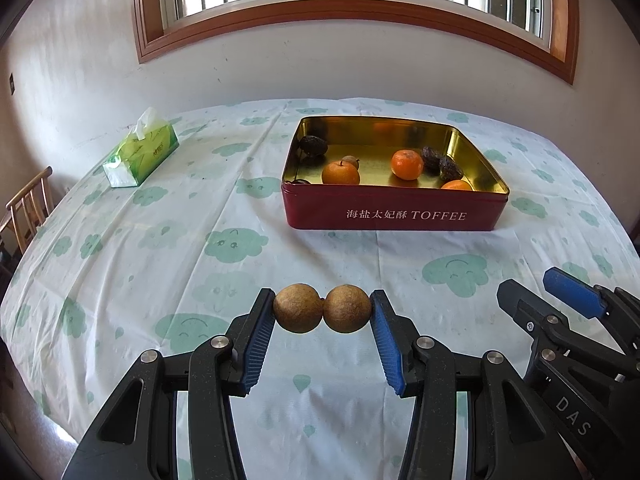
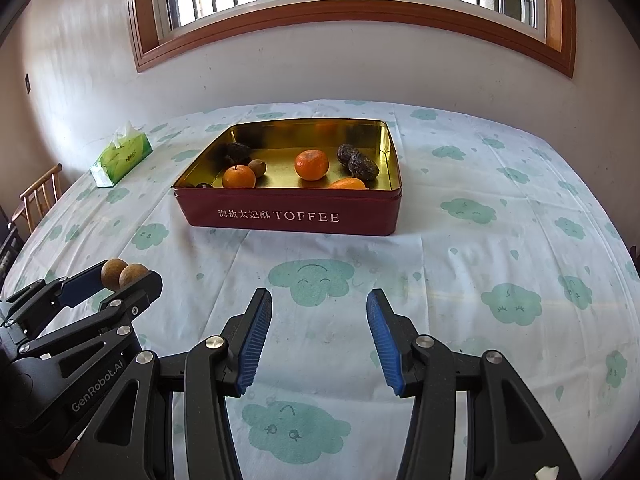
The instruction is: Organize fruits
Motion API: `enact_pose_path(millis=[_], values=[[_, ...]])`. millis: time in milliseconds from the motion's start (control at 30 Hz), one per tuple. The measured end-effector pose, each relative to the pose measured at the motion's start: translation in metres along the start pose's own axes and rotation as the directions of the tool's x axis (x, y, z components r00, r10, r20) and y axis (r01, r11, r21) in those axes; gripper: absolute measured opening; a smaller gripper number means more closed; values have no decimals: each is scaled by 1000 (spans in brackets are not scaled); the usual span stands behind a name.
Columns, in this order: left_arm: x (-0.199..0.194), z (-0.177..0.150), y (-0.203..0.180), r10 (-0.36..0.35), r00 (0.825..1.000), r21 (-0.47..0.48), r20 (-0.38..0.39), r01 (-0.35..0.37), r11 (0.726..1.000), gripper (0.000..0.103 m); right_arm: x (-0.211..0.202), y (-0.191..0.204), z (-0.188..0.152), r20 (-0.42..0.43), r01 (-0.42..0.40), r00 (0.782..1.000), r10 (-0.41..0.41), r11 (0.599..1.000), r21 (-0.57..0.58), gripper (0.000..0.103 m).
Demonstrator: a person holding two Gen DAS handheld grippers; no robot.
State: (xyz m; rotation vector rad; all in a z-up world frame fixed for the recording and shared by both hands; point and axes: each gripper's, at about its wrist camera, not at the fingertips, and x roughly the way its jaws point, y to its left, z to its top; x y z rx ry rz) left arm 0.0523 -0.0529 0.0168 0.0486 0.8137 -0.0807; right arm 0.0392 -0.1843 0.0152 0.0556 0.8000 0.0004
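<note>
Between the blue ribbed pads of the left gripper (image 1: 322,314) sit two small round brown fruits, rough-skinned like longans (image 1: 322,309), joined side by side; each pad presses on one outer end, so the pair's long axis runs straight across from pad to pad, left to right, and the jaws are closed only as far as the pair's length allows. The pair hangs clear above the white tablecloth printed with green clouds (image 1: 160,264), near the close edge of the table. Beside it on the right, the right gripper (image 2: 320,336) holds nothing, its pads well apart over bare cloth. Farther out, ahead of the left gripper and slightly to its right, stands the red rectangular toffee tin with a gold interior (image 1: 396,212), lid off; it holds three orange mandarins (image 1: 407,165), several dark wrinkled fruits (image 1: 440,163) and one more small brown fruit. The tin lies well apart from the held pair, so the coming move is likely a forward carry with a slight rightward drift, by the left hand. A green tissue box (image 1: 140,152) sits far left.
</note>
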Motion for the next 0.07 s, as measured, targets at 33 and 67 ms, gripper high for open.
enact_pose_path(millis=[33,67], values=[[0,0,0,-4,1000,-2,-4,4,1000,49,0,0,0,0,1,1000,-1,1000,0,47],[0,0,0,-10,1000,-5,-8,10,1000,49,0,0,1,0,1,1000,-1,1000,0,47]])
